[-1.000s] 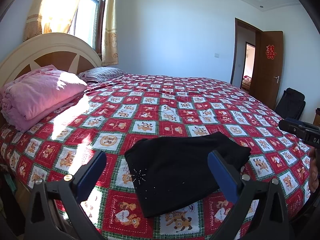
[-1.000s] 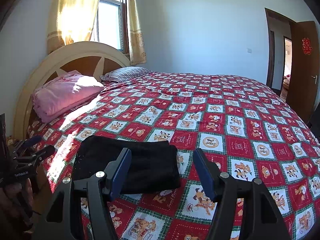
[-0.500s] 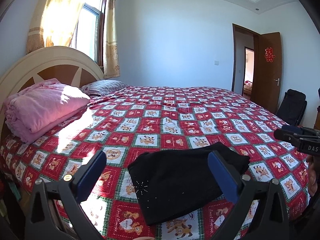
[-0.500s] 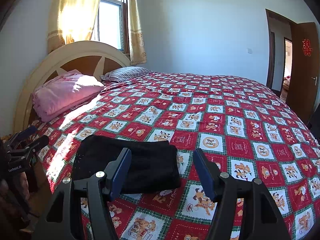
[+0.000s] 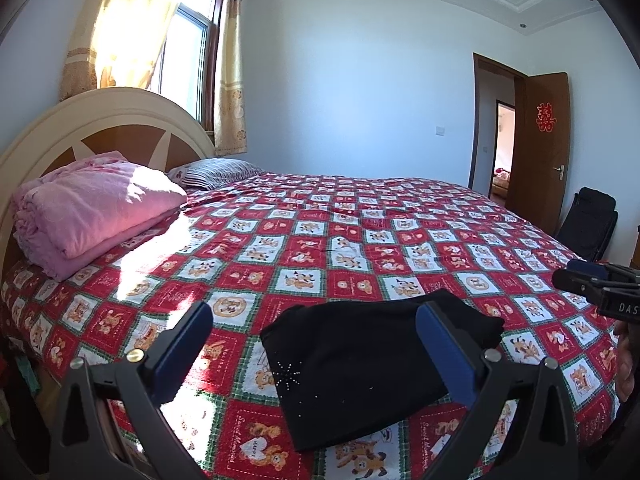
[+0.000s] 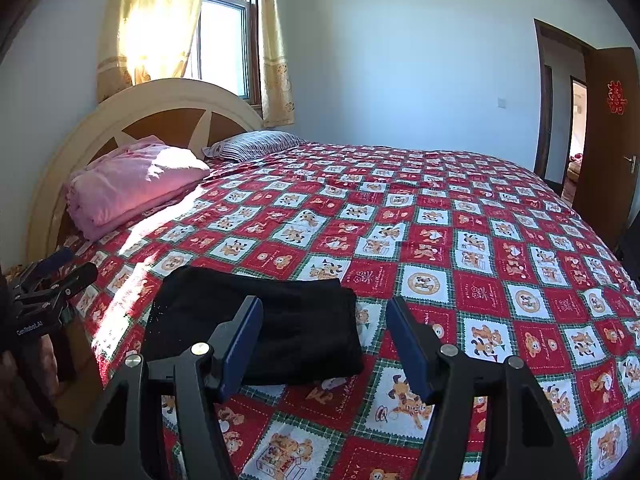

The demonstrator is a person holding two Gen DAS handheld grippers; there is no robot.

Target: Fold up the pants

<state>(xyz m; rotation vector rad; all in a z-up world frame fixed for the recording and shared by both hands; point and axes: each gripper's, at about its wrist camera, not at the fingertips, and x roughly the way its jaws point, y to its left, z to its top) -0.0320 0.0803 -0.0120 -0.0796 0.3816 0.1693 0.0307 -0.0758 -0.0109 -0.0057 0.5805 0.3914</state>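
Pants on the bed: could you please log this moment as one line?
pants: folded, flat on bedspread | left gripper: open, empty | right gripper: open, empty | contact: none

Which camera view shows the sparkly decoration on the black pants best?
The left wrist view: the pants lie close, and the dotted starburst shows between the open claw fingers. In the right wrist view, the pants show only faint specks at their left edge.
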